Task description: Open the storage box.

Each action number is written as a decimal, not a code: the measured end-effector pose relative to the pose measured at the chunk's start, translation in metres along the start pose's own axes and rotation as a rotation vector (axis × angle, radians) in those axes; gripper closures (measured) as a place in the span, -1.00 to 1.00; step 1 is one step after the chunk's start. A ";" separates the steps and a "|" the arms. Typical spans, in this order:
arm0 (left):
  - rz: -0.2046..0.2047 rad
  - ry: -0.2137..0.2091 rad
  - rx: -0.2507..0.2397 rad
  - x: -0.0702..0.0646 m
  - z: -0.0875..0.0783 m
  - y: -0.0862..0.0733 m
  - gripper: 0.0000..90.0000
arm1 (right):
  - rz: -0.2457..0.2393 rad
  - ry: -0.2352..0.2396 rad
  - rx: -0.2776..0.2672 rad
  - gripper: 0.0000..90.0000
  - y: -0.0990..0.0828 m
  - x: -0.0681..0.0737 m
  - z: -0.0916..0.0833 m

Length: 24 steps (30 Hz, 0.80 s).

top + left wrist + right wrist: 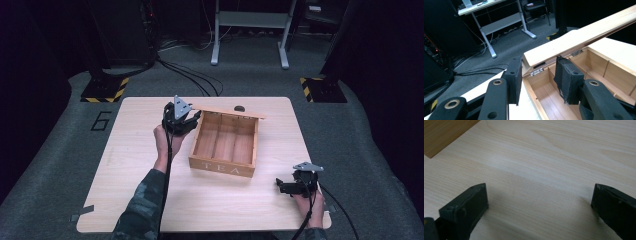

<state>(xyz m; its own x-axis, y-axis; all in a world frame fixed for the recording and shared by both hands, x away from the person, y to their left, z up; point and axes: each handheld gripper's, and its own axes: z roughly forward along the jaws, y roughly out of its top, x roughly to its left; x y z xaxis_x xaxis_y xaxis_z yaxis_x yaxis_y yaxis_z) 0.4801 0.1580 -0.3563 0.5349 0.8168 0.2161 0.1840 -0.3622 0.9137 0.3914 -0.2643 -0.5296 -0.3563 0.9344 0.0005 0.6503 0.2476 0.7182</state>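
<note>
The tea box (pixel 223 145) is warm honey-brown wood with pale "TEA" lettering on its near face; its lid (pixel 231 111) shows lighter, blond wood. The worktop (pixel 135 165) is pale beige with fine wood grain. Both tools, left (pixel 181 120) and right (pixel 295 186), are matt black with grey plates. The floor (pixel 60 165) is grey carpet, with yellow-and-black striped feet (pixel 105 90).

From above the near edge of the table (pixel 125 200) we look forward and down, taking in the whole top and the floor beyond. Our left gripper camera sits close at the wooden box (pixel 599 62), facing its hinged corner; the high view shares that box (pixel 225 145). Our right gripper camera looks down closely on bare tabletop.
</note>
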 end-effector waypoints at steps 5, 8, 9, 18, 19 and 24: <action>-0.005 -0.008 0.009 0.004 0.002 0.006 0.27 | 0.001 0.000 0.000 -0.99 0.000 0.000 0.000; -0.007 -0.008 0.012 0.006 0.004 0.009 0.28 | 0.000 0.000 0.000 -0.99 0.000 0.000 0.000; -0.007 -0.008 0.011 0.006 0.004 0.009 0.29 | 0.000 0.000 0.000 -0.99 0.000 0.000 0.000; -0.020 -0.014 0.017 0.010 0.006 0.013 0.32 | 0.001 0.000 0.000 -0.99 0.000 0.000 0.000; -0.020 -0.014 0.017 0.010 0.006 0.013 0.32 | 0.001 0.000 0.000 -0.99 0.000 0.000 0.000; -0.019 -0.014 0.017 0.010 0.006 0.014 0.32 | 0.000 0.000 0.000 -0.99 0.000 0.000 0.000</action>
<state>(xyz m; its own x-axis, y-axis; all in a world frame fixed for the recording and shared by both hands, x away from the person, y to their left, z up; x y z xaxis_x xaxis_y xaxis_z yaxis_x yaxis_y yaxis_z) 0.4929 0.1584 -0.3435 0.5430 0.8171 0.1937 0.2080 -0.3544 0.9117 0.3915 -0.2642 -0.5296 -0.3561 0.9345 0.0007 0.6505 0.2473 0.7181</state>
